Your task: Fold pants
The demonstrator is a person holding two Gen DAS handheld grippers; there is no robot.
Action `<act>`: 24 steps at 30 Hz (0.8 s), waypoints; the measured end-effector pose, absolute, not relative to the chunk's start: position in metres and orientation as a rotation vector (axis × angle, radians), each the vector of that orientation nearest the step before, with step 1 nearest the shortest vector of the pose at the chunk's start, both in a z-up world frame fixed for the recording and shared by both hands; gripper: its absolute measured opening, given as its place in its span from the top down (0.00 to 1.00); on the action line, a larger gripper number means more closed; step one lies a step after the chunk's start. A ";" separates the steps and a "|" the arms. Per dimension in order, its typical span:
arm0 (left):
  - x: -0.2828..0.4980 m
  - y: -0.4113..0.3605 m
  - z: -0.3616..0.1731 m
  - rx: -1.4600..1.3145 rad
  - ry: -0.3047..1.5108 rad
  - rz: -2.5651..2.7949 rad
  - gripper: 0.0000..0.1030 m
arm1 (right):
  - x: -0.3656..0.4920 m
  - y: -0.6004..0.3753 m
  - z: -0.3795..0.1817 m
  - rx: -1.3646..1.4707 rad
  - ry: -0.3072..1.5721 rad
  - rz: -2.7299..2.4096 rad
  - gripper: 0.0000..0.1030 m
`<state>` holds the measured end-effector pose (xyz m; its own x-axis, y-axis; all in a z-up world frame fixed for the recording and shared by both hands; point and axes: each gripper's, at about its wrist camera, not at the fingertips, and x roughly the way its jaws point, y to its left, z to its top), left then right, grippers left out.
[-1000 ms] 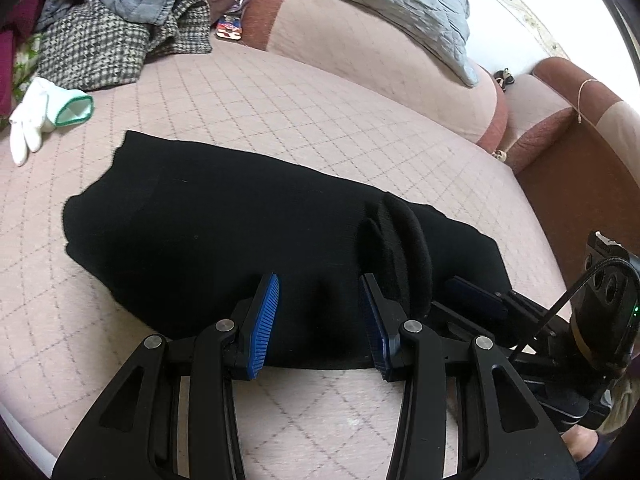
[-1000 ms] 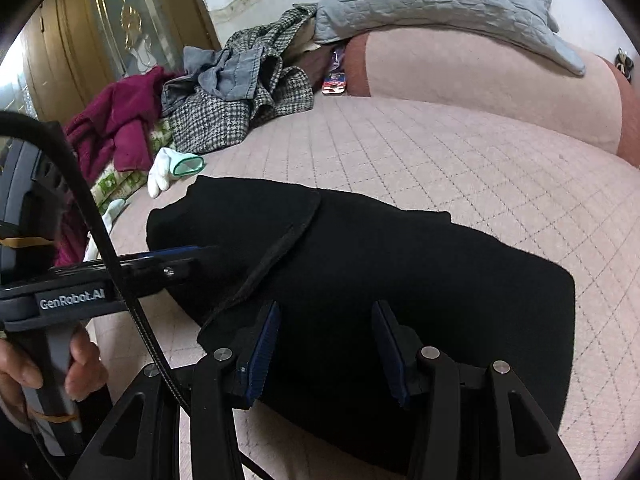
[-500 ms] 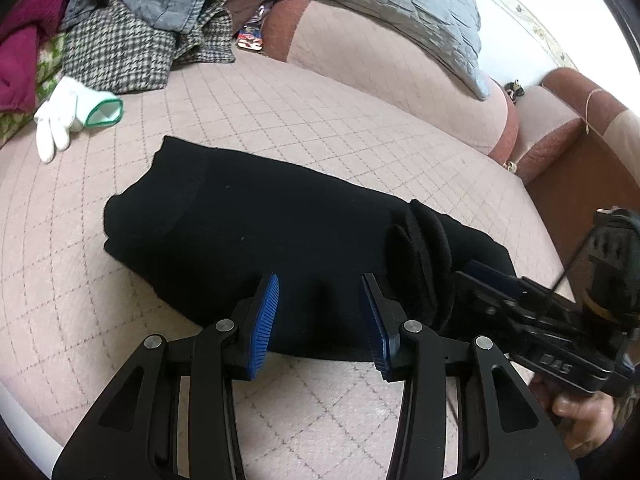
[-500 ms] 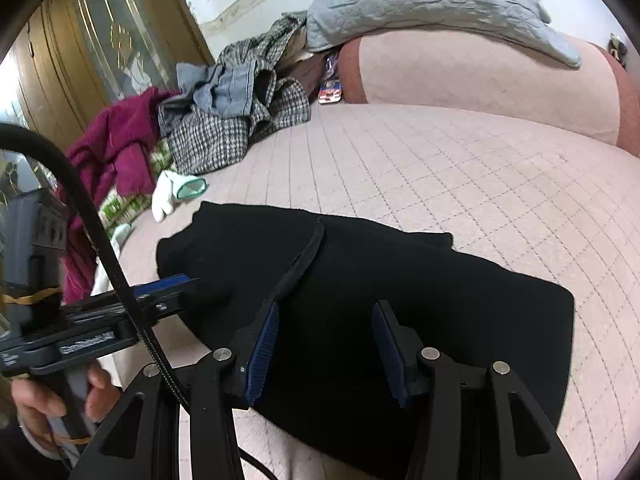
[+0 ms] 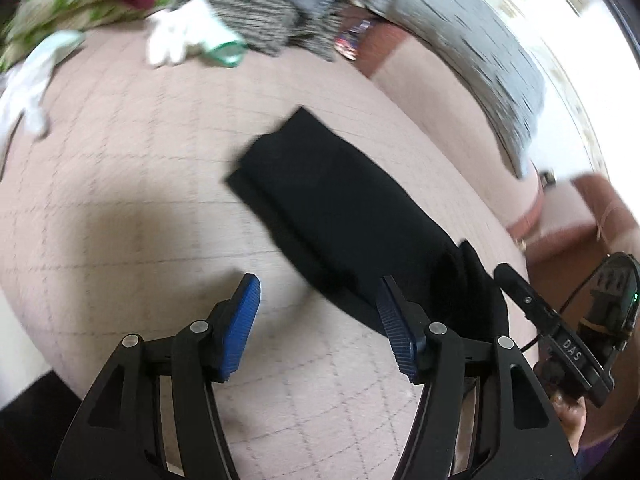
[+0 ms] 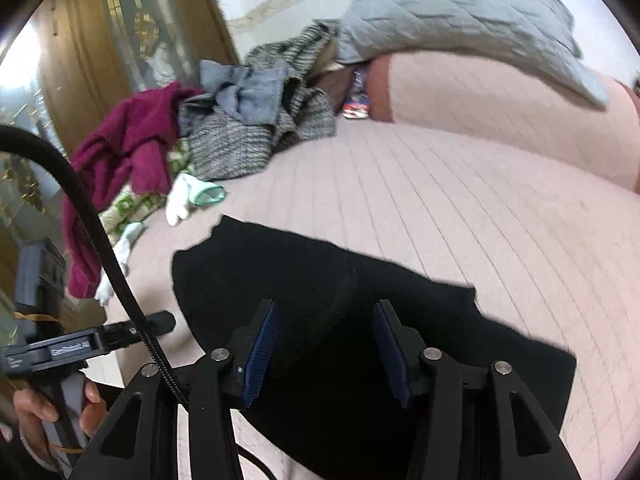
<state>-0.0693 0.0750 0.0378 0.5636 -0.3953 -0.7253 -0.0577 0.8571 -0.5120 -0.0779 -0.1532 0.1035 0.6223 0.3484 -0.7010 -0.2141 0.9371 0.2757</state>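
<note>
Where clothes pile (image 6: 240, 136) sits | pink quilted bed (image 6: 460, 216) | wooden door (image 6: 100, 56)

**Pants on the bed, clothes heap behind**

The pants (image 6: 360, 320) lie flat on the bed (image 6: 480, 208), under the right gripper (image 6: 324, 344). The left gripper (image 5: 316, 320) hangs over bare bed just left of them. Behind and to the left sits a heap of clothes (image 6: 240, 132), a glove (image 6: 192, 196) before it. A pillow (image 6: 460, 12) rests on the headboard (image 6: 500, 100) behind

Black pants (image 5: 336, 208), pink diamond-quilted bedspread (image 5: 120, 184), grey quilted pillow (image 6: 460, 12), maroon garment (image 6: 128, 152)
</note>
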 end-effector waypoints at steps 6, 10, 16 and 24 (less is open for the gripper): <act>-0.060 0.084 0.035 -0.549 0.959 -0.188 0.41 | -0.045 -0.123 0.107 0.114 0.837 0.461 0.49; -0.052 0.083 0.033 -0.539 0.956 -0.183 0.41 | -0.018 -0.099 0.100 0.046 0.873 0.531 0.49; -0.043 0.082 0.030 -0.557 0.958 -0.196 0.38 | 0.018 -0.073 0.089 0.001 0.921 0.590 0.45; -0.035 0.071 0.029 -0.476 0.951 -0.197 0.37 | 0.061 -0.040 0.066 -0.072 0.993 0.658 0.42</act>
<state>-0.0350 0.0710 0.0294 0.5725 -0.3658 -0.7338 -0.0446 0.8797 -0.4734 0.0608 -0.0401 0.0659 0.3706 0.4813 -0.7944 -0.5443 0.8055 0.2342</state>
